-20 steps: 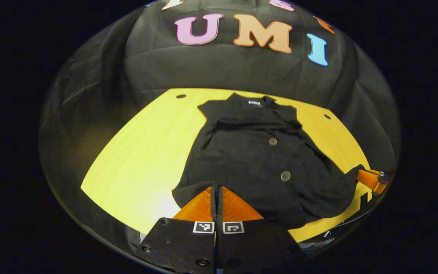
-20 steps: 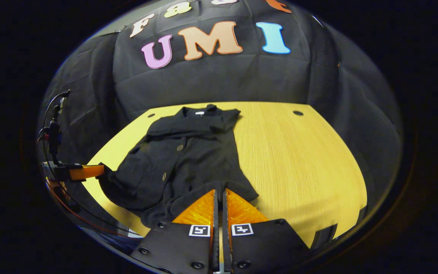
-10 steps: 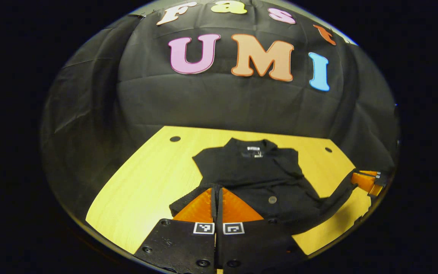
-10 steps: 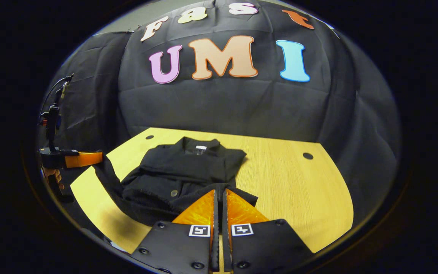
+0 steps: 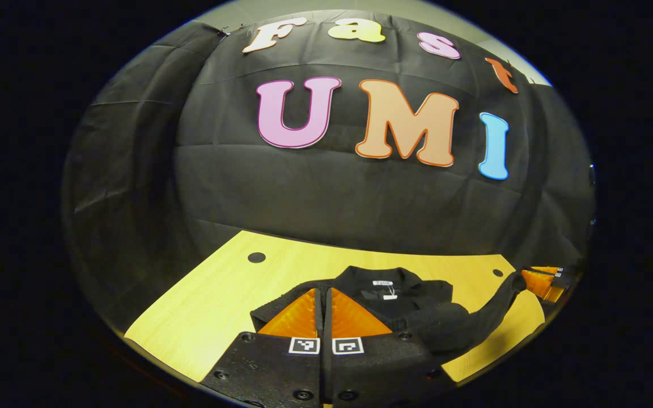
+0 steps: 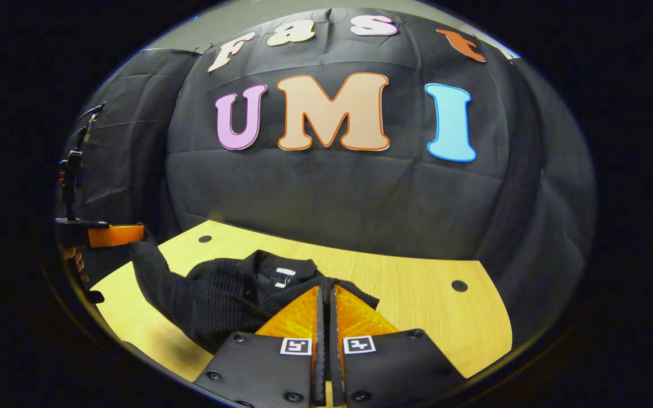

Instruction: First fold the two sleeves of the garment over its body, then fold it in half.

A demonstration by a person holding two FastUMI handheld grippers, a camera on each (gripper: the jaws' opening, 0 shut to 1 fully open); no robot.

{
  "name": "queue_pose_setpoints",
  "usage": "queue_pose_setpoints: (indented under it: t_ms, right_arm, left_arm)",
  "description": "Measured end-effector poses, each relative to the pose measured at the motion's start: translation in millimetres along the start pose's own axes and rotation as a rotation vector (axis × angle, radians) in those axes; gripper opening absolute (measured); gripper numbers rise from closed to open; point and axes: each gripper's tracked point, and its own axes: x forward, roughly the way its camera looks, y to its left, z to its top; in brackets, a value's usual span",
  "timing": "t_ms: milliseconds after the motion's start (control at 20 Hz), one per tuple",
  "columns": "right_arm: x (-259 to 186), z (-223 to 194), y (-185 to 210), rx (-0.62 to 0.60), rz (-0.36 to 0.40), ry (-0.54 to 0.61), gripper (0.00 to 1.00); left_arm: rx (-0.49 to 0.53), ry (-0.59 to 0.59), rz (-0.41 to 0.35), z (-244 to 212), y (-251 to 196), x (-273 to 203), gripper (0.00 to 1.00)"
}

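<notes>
Pinching black garment (image 5: 417, 309) hem, both grippers' fingers (image 5: 323, 309) (image 6: 324, 311) closed, wooden table (image 6: 434, 309), booth wall behind.

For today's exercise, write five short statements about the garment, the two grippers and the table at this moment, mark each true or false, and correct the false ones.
1. The garment is black. True.
2. The left gripper has its fingers spread wide apart. False: its orange fingers are closed together at the garment's edge.
3. The table is yellow wood with small dark holes. True.
4. The right gripper hangs well away from the garment. False: its closed fingers are at the garment's edge.
5. The garment's collar lies on the side towards the booth's wall. True.
</notes>
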Motion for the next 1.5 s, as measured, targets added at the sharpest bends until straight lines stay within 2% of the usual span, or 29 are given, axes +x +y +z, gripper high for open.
queue_pose_setpoints:
  t_ms: [200,500,800,850,900,1050,1100,1150,1500]
  right_arm:
    - [50.3,15.3,-0.9,-0.027,-0.015,0.002,0.06]
    - [125.2,9.1,-11.6,-0.038,-0.035,0.042,0.06]
    - [161.0,-10.0,-25.7,0.000,-0.055,0.095,0.06]
    - [161.7,-12.8,-26.5,0.010,-0.044,0.103,0.11]
    - [161.6,-15.1,-30.4,0.012,-0.049,0.114,0.14]
    - [155.8,-15.5,-38.7,-0.007,-0.068,0.129,0.65]
    - [148.9,-9.1,-37.6,-0.025,-0.072,0.114,0.82]
    - [146.6,-4.9,-37.5,-0.038,-0.077,0.090,1.00]
    - [98.2,41.3,-19.5,-0.005,-0.051,-0.042,1.00]
  left_arm:
    - [-0.026,-0.022,0.004,11.2,-0.1,46.7,0.00]
    - [0.005,0.050,0.025,-13.8,4.1,118.9,0.00]
    - [0.068,0.083,0.050,-37.6,9.0,155.8,0.00]
    - [0.077,0.084,0.055,-37.5,11.5,157.8,0.00]
    - [0.070,0.080,0.052,-35.9,12.1,160.2,0.05]
    - [0.056,0.096,0.069,-40.3,17.8,152.1,0.99]
    - [0.044,0.089,0.070,-34.3,18.8,146.1,0.90]
    - [0.034,0.074,0.072,-28.0,19.3,144.2,0.93]
    - [0.045,-0.053,0.073,27.8,23.3,100.5,0.96]
